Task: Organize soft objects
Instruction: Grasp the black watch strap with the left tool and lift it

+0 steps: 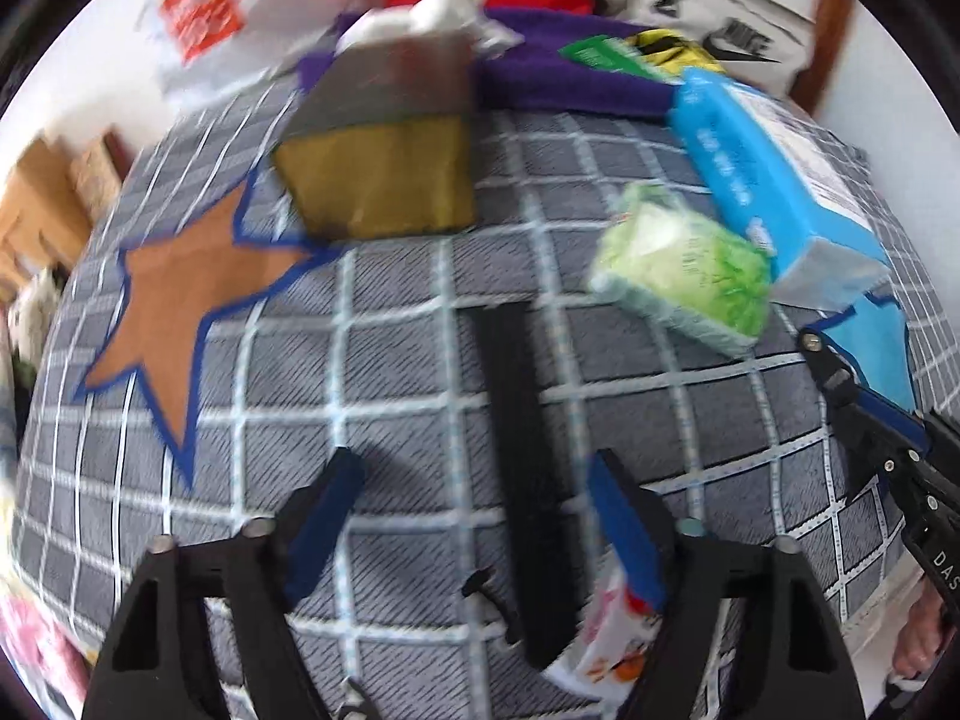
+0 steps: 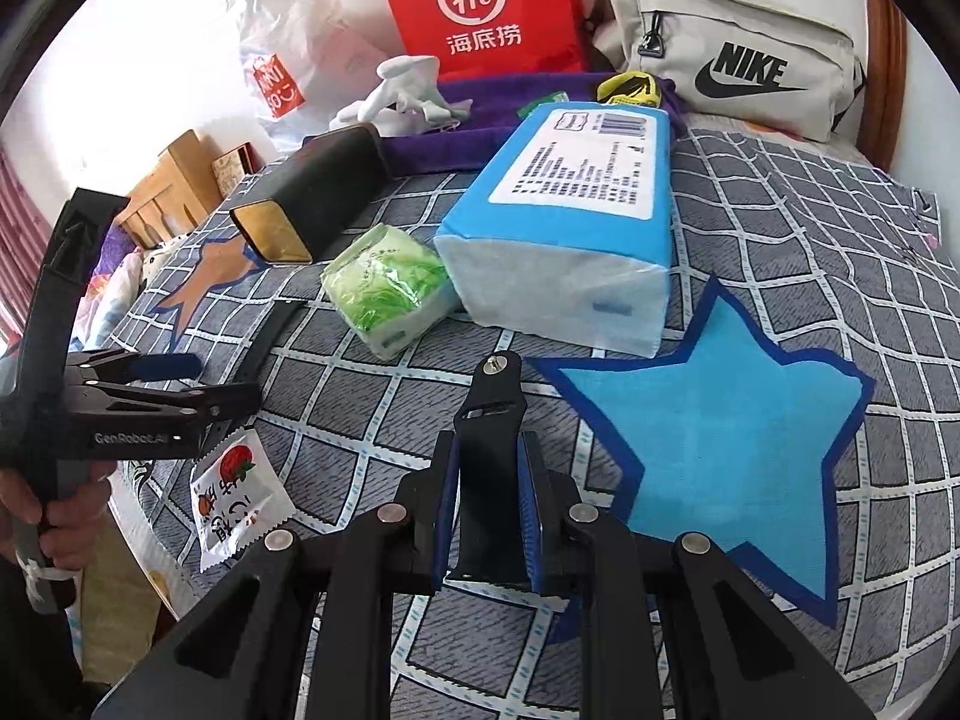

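A blue tissue pack [image 2: 570, 240] and a small green tissue packet [image 2: 390, 291] lie on the checked bedspread [image 2: 810, 228]; both show in the left wrist view, the blue pack [image 1: 774, 180] and the green packet [image 1: 684, 264]. My right gripper [image 2: 489, 516] is shut on a black watch strap piece [image 2: 489, 420]. My left gripper [image 1: 474, 516] is open and empty above a second black strap [image 1: 522, 468] lying on the bedspread [image 1: 300, 396]. A white snack sachet [image 2: 237, 498] lies below the left gripper [image 2: 174, 384]. The right gripper [image 1: 882, 432] shows at the left view's right edge.
A black-and-gold box [image 2: 312, 198] lies at the back left, with white gloves [image 2: 408, 96] on a purple towel [image 2: 468, 126]. A red bag [image 2: 480, 6], a Nike pouch [image 2: 738, 72] and a plastic bag [image 2: 294, 60] line the wall. Orange [image 1: 192, 300] and blue [image 2: 732, 450] stars mark the bedspread.
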A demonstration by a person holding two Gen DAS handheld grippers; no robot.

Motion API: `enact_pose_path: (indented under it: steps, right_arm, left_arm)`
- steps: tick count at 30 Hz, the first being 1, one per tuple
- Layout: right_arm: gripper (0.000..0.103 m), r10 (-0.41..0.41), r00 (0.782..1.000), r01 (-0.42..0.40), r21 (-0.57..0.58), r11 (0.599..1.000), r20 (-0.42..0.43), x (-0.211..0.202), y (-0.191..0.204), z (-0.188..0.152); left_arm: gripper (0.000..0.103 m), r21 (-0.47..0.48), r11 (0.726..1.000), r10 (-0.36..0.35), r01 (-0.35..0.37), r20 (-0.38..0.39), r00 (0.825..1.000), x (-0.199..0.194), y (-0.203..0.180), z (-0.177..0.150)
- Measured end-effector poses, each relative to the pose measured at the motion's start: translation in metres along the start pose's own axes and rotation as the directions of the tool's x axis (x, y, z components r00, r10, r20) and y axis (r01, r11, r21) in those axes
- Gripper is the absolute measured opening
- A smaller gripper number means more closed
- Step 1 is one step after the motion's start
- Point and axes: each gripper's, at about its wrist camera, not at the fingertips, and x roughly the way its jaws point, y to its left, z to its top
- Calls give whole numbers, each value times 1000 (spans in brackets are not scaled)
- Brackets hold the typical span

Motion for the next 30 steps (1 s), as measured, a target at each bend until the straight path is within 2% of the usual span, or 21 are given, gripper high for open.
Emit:
enact_pose_path:
  steps: [1, 3, 6, 8, 11, 14, 16, 19, 26, 30]
  right_arm:
    - [19, 0, 1000, 0, -1, 1000, -1, 0, 0, 0]
    - [19, -1, 1000, 1, 3, 1000, -3, 0, 0, 0]
    - [19, 0, 1000, 0, 7, 1000, -3, 0, -2, 0]
    - [19, -4, 1000, 4, 12, 1000, -5, 1, -4, -1]
    - [19, 2, 1000, -1, 27, 1000, -7, 4, -7, -1]
    - [19, -1, 1000, 1, 27, 1000, 0, 6, -7, 0]
    - [19, -1, 1000, 0, 27, 1000, 6, 8, -7, 0]
    - [20, 24, 999, -25, 46, 999, 24, 10, -11, 0]
    - [19, -6, 1000, 6, 1, 1000, 23, 3, -4, 3]
    - [19, -6, 999, 6, -4, 1000, 43, -10, 0, 9]
  left_arm:
    - [47, 18, 1000, -19, 19, 21, 1000, -2, -5, 1]
    - [20, 8, 1000, 12, -12, 29, 1000, -3, -6, 7]
    - [20, -39, 998, -44, 45, 20, 999, -1, 5, 14]
    - [20, -63, 998, -22, 23, 22, 1000, -1, 14, 12]
    - [22, -86, 995, -45, 47, 29, 999, 3, 29, 10]
    - [27, -69, 996, -50, 53, 40, 998, 2, 26, 5]
    - [27, -47, 999, -20, 22, 47, 999, 4, 22, 6]
    - [20, -57, 998, -31, 34, 64, 998, 6, 22, 10]
    - [20, -116, 984, -133, 138, 49, 990, -1, 43, 15]
    - [19, -124, 984, -120, 127, 66, 991, -13, 50, 17]
